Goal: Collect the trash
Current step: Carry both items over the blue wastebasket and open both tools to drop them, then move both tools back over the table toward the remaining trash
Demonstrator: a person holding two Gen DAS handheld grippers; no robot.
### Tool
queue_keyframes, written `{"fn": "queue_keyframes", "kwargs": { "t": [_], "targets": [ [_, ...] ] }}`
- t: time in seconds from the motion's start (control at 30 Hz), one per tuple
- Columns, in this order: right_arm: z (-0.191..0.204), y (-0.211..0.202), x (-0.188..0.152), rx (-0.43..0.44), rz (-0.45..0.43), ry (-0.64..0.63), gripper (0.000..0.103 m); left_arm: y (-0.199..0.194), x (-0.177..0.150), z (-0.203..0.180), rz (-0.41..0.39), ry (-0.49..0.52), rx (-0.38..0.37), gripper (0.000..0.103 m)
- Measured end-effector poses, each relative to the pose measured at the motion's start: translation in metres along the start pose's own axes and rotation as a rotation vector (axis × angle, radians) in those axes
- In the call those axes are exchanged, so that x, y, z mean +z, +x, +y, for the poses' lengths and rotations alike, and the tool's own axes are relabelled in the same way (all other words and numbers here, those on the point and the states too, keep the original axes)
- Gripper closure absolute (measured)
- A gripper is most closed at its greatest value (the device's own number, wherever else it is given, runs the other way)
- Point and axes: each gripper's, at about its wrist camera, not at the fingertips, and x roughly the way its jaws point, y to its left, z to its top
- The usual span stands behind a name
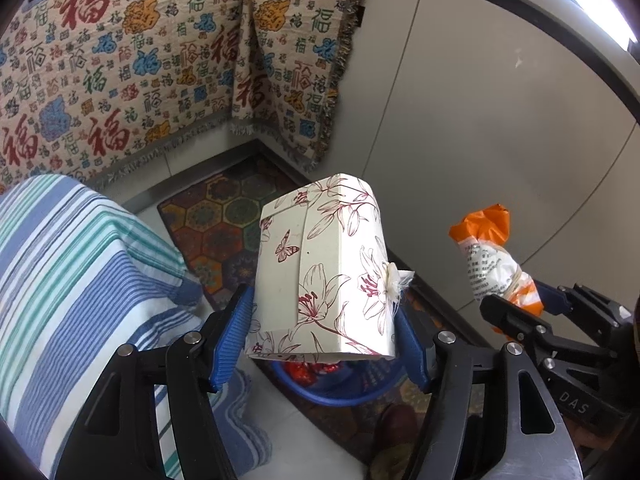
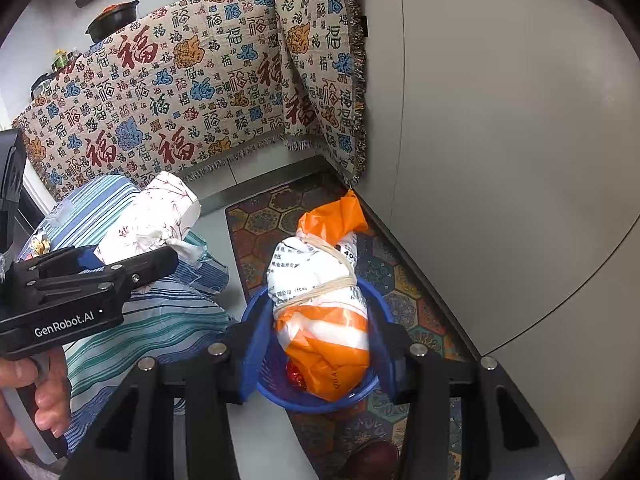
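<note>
- 2 grippers hang above a blue basket on a patterned mat.
- Left gripper: fingers clamped on a floral box.
- Right gripper: fingers clamped on an orange-and-white bag, basket just below.

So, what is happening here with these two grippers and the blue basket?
A person is collecting trash with a gripper in each hand. The left gripper has a floral paper box between its fingers, above the blue basket on the patterned floor mat. The right gripper holds an orange and white bag tied with string, hanging over the same basket. Something red already lies inside. Neither item has been dropped yet.
</note>
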Motion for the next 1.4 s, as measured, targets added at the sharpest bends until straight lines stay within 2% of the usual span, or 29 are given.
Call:
{"fn": "queue_keyframes", "kwargs": {
  "t": [0.07, 0.1, 0.4, 0.5, 0.63, 0.83, 1.07, 1.13, 1.23, 1.33, 1.4],
  "targets": [
    [0.002, 0.003, 0.0, -0.004, -0.005, -0.021, 0.039, 0.002, 0.003, 0.0, -0.004, -0.006, -0.025, 0.017],
    [0.002, 0.004, 0.0, -0.006, -0.012, -0.023, 0.03, 0.001, 0.004, 0.0, -0.016, -0.006, -0.028, 0.016],
    [-0.007, -0.006, 0.003, -0.029, -0.06, 0.009, 0.029, -0.016, 0.006, 0.009, -0.061, -0.031, -0.043, 0.015],
    [-0.001, -0.016, 0.005, -0.031, -0.097, 0.003, 0.029, -0.041, -0.003, 0.021, -0.095, -0.035, -0.022, 0.015],
    [0.024, -0.031, 0.008, -0.018, -0.155, -0.049, 0.029, -0.083, -0.034, 0.055, -0.123, -0.058, 0.036, 0.013],
    [0.104, -0.041, 0.002, 0.076, -0.18, -0.191, 0.029, -0.133, -0.108, 0.143, -0.086, -0.162, 0.196, 0.011],
    [0.237, -0.016, -0.034, 0.251, -0.073, -0.372, 0.029, -0.173, -0.189, 0.252, -0.023, -0.323, 0.389, 0.011],
    [0.274, -0.007, -0.052, 0.295, -0.037, -0.424, 0.029, -0.182, -0.205, 0.278, -0.015, -0.35, 0.442, 0.011],
    [0.322, 0.005, -0.069, 0.35, 0.015, -0.481, 0.029, -0.195, -0.226, 0.317, -0.012, -0.405, 0.48, 0.011],
    [0.359, 0.018, -0.077, 0.374, 0.054, -0.523, 0.029, -0.2, -0.237, 0.349, 0.005, -0.451, 0.512, 0.011],
    [0.375, 0.025, -0.085, 0.387, 0.083, -0.545, 0.029, -0.201, -0.238, 0.36, 0.01, -0.447, 0.543, 0.01]
  ]
}}
